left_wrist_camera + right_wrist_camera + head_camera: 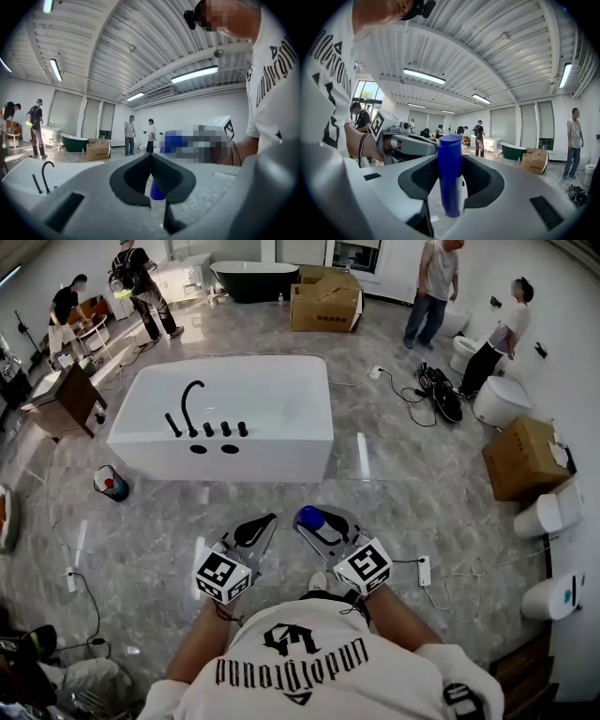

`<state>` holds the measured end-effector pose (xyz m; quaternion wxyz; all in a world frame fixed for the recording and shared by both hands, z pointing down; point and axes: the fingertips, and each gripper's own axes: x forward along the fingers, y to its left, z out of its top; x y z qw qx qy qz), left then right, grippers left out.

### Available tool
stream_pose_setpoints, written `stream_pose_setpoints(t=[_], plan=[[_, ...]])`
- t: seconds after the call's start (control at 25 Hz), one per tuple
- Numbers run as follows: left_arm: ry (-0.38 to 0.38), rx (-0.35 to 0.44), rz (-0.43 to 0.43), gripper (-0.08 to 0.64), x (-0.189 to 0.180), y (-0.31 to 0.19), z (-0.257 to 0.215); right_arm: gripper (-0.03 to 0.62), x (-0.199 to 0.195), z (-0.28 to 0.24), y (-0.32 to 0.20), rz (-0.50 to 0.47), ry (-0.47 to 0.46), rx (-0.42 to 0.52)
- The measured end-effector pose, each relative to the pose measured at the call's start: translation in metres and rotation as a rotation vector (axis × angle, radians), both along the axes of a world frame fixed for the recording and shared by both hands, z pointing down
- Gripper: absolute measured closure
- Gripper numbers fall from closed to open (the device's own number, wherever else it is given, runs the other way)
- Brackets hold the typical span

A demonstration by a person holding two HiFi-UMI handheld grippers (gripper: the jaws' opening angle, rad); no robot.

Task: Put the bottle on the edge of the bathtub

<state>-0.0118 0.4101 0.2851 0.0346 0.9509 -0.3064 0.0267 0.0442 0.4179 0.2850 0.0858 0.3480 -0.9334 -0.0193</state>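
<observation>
The right claw (319, 526) has its jaws spread wide around a blue bottle (450, 178), one dark pad against each side, and carries it upright above the marble floor (394, 474), close in front of the person's chest. The left claw (267, 521) is just beside it, jaws brought together until the tips meet. A small blue shape shows through the gap behind those tips, and I cannot tell what it is. The white bathtub (272, 442) stands on the floor ahead of both claws and well apart from the bottle. A black curved faucet (190, 404) and a row of black knobs sit on its near edge.
</observation>
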Motion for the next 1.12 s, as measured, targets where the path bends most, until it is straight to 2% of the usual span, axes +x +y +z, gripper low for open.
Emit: stream_pose_setpoints(t=[0.44,0.64,1.12], plan=[[0.002,-0.003,-0.022,0.545,0.086,-0.081,0.001,0.434,0.093,-0.009,-0.081,-0.007,-0.009,0.010],[-0.003,0.001,0.000,0.545,0.138,-0.095,0.002,0.434,0.128,-0.003,-0.099,-0.027,-0.012,-0.015],[0.014,-0.054,0.030,0.545,0.164,-0.141,0.022,0.434,0.158,0.015,-0.141,0.020,-0.018,-0.052]])
